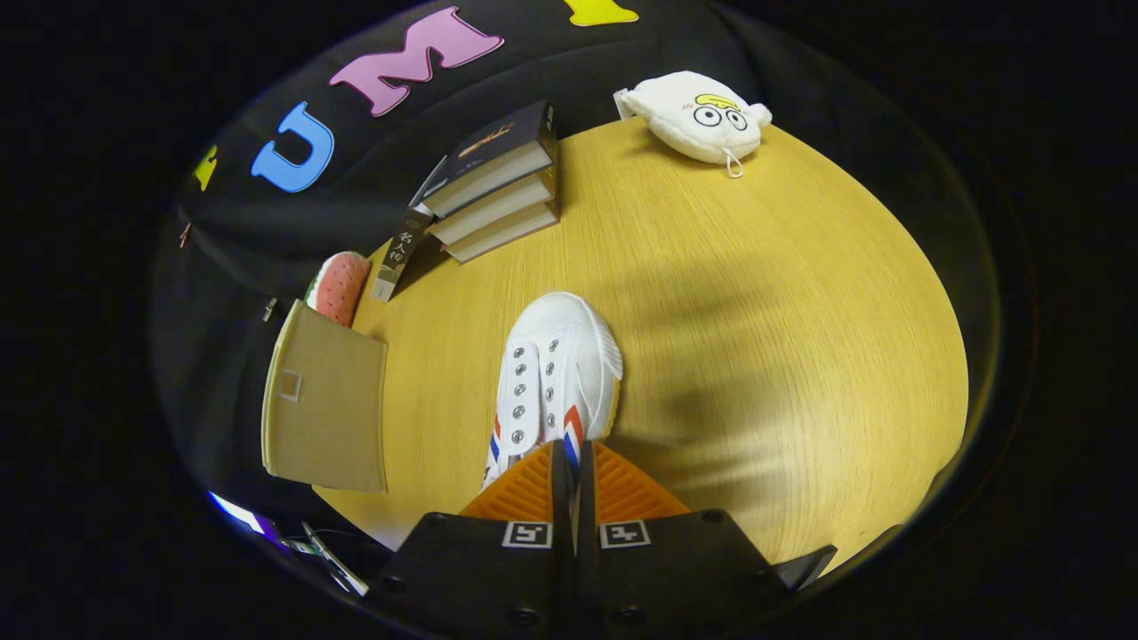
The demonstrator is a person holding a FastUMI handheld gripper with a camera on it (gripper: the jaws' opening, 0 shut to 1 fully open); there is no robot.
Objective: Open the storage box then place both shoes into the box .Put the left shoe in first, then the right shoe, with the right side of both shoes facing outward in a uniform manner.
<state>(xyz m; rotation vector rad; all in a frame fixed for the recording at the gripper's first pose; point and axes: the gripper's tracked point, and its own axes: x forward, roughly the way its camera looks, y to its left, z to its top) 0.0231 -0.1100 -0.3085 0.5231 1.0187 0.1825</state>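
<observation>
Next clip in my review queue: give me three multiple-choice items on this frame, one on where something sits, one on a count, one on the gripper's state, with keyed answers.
1. Where is the white shoe?
A. Just ahead of the gripper, its heel end at the fingers
B. On top of the books
C. Beside the plush toy

2. How many books are in the stack of books on the table?
A. One
B. Three
C. Six

3. How do the gripper's fingers stand?
A. Spread wide apart
B. Pressed on the plush toy
C. Closed together on the shoe's heel end

Answers:
1 A, the shoe's toe points away from the fingers toward the middle of the table.
2 B, three page blocks lie one on another.
3 C, the fingers meet with a strip of the shoe's heel edge between them.
</observation>
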